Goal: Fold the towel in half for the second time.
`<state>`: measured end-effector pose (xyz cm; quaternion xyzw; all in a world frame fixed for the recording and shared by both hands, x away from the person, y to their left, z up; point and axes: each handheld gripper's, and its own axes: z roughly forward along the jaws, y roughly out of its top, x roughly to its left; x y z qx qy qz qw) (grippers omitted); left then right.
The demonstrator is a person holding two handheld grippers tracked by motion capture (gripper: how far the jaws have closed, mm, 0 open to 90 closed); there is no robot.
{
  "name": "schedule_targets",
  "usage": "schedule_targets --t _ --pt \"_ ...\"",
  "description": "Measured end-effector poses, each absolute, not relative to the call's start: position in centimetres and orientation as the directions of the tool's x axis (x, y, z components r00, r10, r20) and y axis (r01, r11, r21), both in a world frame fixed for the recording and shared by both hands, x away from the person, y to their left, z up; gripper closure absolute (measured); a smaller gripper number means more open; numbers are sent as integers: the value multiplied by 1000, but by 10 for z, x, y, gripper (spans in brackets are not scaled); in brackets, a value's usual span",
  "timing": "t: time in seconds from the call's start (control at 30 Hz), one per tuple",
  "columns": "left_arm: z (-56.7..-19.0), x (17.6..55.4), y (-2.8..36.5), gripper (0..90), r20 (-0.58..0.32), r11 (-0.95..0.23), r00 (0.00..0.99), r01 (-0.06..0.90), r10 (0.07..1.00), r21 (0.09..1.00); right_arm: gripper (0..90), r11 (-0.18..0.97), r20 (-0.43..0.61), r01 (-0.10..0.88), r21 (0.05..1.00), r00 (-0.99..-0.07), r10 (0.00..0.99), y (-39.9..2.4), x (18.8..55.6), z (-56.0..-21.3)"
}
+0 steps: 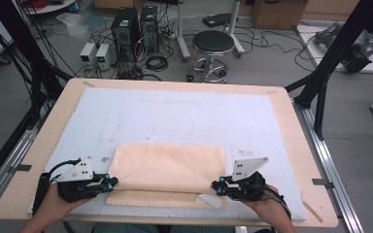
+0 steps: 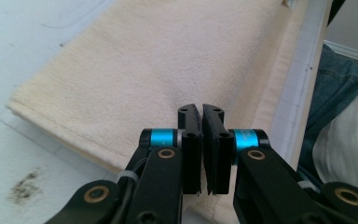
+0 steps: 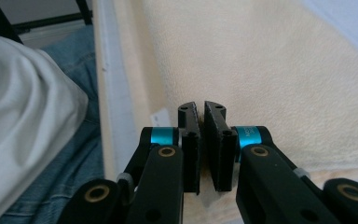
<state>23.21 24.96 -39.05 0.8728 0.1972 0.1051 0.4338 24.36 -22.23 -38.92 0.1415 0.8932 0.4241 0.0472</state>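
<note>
A folded cream towel point(image 1: 167, 170) lies on the white mat point(image 1: 175, 111) near the table's front edge. My left gripper point(image 1: 112, 183) rests at the towel's near left corner, held by a hand. In the left gripper view the jaws of this gripper point(image 2: 201, 109) stand shut, with the towel point(image 2: 144, 70) flat beneath and beyond them. My right gripper point(image 1: 215, 186) sits at the near right corner. Its jaws point(image 3: 200, 107) are shut too, above the towel point(image 3: 261, 70). I see no cloth pinched in either pair. A small white label point(image 1: 209, 200) pokes out by the right gripper.
The mat covers most of the wooden table point(image 1: 291, 126). Beyond the far edge stand a black stool point(image 1: 212, 43), computer towers point(image 1: 125, 26) and cables on the floor. Black frame posts point(image 1: 323, 82) rise at the right. The person's jeans point(image 3: 74, 154) are close to the front edge.
</note>
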Motion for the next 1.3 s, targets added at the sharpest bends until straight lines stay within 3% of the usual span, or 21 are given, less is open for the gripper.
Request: schedule_targets --t 0.23,0.33,0.47,0.83,1.3 --pt "-400 219 249 850 -39 -545 913 276 406 792 840 615 37 198 763 -964 265 -224 227 -390" --pt "-410 219 247 730 -70 -565 915 304 397 767 746 606 92 236 760 -961 260 -227 229 -401" --pt "-408 230 248 676 -62 -550 902 314 428 774 686 596 91 259 760 -950 298 -231 237 -403" --pt "-397 282 244 461 -34 -463 824 352 566 814 508 522 61 332 786 -881 469 -238 285 -399" --pt "-413 339 245 397 -80 -383 727 449 682 807 384 510 65 388 768 -839 541 -230 352 -406"
